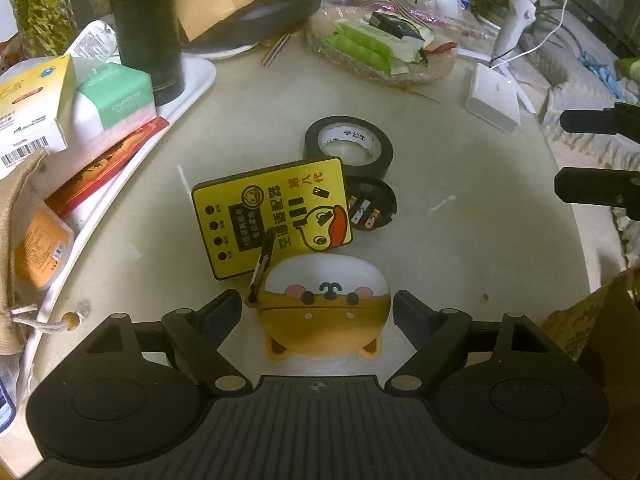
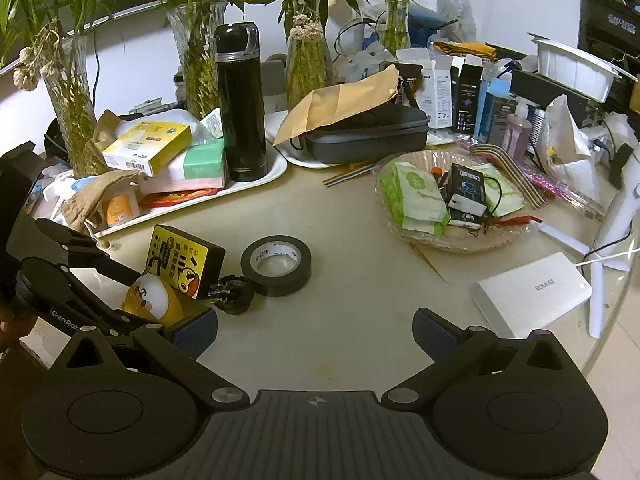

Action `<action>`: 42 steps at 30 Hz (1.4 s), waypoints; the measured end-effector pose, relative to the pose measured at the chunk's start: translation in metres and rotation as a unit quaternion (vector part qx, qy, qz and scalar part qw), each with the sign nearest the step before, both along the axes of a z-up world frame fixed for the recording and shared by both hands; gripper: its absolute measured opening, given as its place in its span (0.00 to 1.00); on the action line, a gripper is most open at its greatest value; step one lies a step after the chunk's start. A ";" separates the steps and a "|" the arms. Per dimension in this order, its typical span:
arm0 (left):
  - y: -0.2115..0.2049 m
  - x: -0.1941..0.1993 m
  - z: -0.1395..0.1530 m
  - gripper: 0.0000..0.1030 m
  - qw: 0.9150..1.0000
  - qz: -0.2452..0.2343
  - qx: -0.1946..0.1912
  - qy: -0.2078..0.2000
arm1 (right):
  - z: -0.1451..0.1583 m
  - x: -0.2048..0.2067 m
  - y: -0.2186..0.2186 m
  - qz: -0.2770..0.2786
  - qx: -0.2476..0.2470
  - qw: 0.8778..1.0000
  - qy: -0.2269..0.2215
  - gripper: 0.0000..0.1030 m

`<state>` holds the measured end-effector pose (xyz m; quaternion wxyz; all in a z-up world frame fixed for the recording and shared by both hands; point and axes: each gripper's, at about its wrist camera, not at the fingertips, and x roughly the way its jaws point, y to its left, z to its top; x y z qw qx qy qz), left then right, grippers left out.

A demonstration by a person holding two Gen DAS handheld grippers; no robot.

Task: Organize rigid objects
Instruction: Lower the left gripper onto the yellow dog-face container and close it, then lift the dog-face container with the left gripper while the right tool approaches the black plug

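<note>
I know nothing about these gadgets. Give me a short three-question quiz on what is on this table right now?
1. True or false: the left gripper is clamped shut on the dog-shaped case.
2. What lies directly behind the yellow box: A) tape roll, B) white power bank, C) black flask?
3. Fill in: the right gripper holds ____.

Key: 1 false, its fingers stand apart on either side; 2 A; 3 nothing.

My left gripper (image 1: 318, 308) sits low near the table's (image 1: 460, 248) front edge, jaws spread wide. My right gripper (image 2: 316, 328) hovers over the middle of it, jaws equally wide apart.
</note>
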<state>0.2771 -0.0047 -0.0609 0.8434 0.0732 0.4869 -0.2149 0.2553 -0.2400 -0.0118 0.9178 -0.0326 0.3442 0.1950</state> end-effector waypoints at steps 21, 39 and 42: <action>-0.002 -0.008 0.016 0.74 0.999 0.009 0.010 -0.042 | -0.005 0.000 0.003 0.002 -0.007 1.000 0.003 1.00; -0.001 -0.048 0.044 0.74 0.995 0.066 -0.002 -0.069 | -0.011 0.012 0.028 0.045 -0.012 0.998 0.039 1.00; 0.003 -0.054 0.048 0.74 0.994 0.078 -0.008 -0.075 | -0.011 0.014 0.036 0.059 -0.014 0.997 0.044 1.00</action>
